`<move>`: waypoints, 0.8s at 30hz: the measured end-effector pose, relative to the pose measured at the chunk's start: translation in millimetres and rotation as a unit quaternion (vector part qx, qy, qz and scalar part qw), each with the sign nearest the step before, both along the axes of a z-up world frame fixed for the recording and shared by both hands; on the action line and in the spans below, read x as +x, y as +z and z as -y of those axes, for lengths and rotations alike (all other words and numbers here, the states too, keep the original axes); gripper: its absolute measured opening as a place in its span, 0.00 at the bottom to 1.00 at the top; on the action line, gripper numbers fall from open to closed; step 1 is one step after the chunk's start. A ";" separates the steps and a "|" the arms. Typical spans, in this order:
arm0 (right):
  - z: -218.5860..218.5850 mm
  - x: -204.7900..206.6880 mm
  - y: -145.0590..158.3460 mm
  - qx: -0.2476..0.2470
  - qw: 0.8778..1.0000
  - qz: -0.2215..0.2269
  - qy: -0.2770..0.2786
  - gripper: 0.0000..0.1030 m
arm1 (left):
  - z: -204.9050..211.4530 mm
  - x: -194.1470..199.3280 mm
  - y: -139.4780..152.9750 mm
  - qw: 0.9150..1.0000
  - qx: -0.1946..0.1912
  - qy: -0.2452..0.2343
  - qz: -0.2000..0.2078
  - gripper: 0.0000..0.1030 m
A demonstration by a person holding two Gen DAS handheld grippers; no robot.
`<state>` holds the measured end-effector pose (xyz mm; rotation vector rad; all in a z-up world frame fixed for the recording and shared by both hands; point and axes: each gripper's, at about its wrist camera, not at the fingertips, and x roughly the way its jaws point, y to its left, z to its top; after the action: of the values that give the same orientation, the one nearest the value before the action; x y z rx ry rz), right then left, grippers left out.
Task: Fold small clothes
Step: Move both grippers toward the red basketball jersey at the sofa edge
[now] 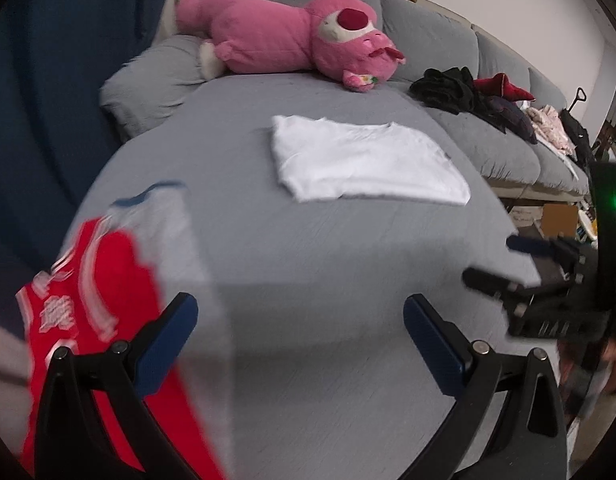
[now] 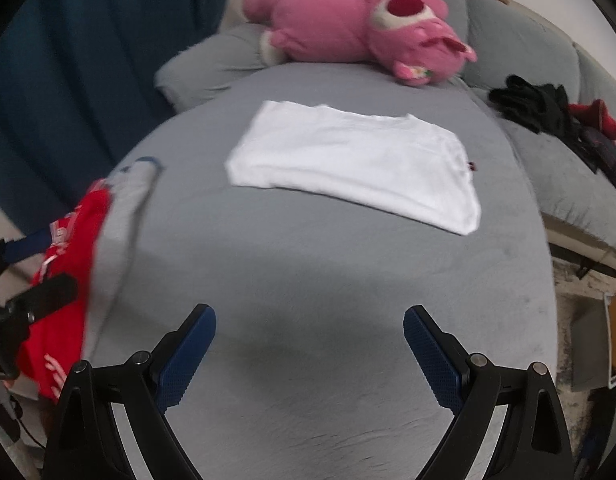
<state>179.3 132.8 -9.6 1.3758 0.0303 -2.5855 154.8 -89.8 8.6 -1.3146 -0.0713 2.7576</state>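
Left tool (image 1: pixel 300 336): fingers spread wide, nothing between them; it hovers over the bare grey sofa seat (image 1: pixel 308 280), pointing toward the white folded garment (image 1: pixel 367 164).
Right tool (image 2: pixel 309 350): fingers also spread wide and empty; it hangs above the same seat, aimed at the white folded garment (image 2: pixel 355 164).
Tools seen from each other: the right tool shows at the right edge of the left wrist view (image 1: pixel 503 264); the left tool shows at the left edge of the right wrist view (image 2: pixel 40 268). Both look parted there.
White folded garment: lies flat as a neat rectangle on the seat, well ahead of both tools and touching neither.
Red jersey (image 1: pixel 88 300): to the left of the white folded garment, at the seat's left edge, lying on a grey garment with a blue collar (image 1: pixel 160 216); blurred, so its lettering cannot be read. The left tool's left finger stands in front of it.
Pink plush toy (image 1: pixel 292 36): behind the white folded garment, against the sofa back.
Dark clothes pile (image 1: pixel 467 92): to the right of the white folded garment, on the next cushion.
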 end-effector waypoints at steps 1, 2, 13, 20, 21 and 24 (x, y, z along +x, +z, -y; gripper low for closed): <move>8.2 4.3 1.7 0.000 1.000 -0.003 0.008 0.90 | 9.9 11.2 0.6 1.000 -0.002 0.004 -0.002 0.99; 16.8 8.3 3.4 -0.002 1.000 -0.005 0.018 0.91 | 20.3 22.0 1.0 1.000 -0.006 0.008 -0.003 0.99; 111.1 33.0 20.1 -0.015 0.994 -0.033 0.107 0.90 | 127.7 92.5 -6.4 0.993 -0.030 0.109 0.014 0.97; 157.5 47.0 31.8 -0.013 0.988 -0.055 0.145 0.90 | 133.4 110.4 -5.4 0.994 -0.051 0.101 0.009 0.93; 162.9 46.3 32.3 -0.011 0.987 -0.056 0.148 0.90 | 134.8 112.1 -4.1 0.994 -0.054 0.100 0.005 0.93; 176.5 44.3 33.6 -0.005 0.986 -0.055 0.158 0.90 | 143.9 113.9 -3.6 0.992 -0.062 0.110 0.002 0.93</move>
<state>223.6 -43.6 24.0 1.1185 0.2323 -2.3870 268.7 -233.7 5.0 -1.4230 -0.0478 2.9865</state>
